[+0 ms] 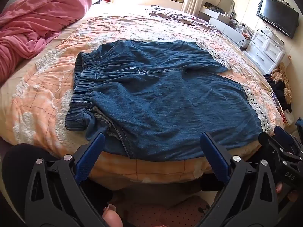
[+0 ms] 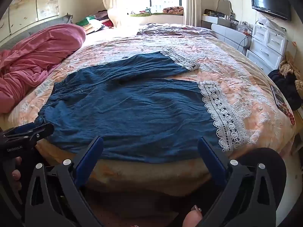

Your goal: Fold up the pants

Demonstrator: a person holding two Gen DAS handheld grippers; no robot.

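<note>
A pair of blue pants was laid flat on the peach quilt of a bed, with the elastic waistband turned to the left and the two legs spread to the right, each leg ended by a white lace hem. The far leg was angled away from the near one — a wedge of quilt was exposed between them. The near edge of the pants was placed close to the near edge of the bed. The left gripper was held just short of that edge, near the waistband end, its blue fingers spread wide and nothing gripped between them. The right gripper was held beside it toward the lace end — likewise spread wide and holding nothing. Neither gripper was in contact with the cloth. A pink blanket was heaped at the left of the bed, well apart from the pants; a white dresser and a wall-mounted TV were seen at the right.
</note>
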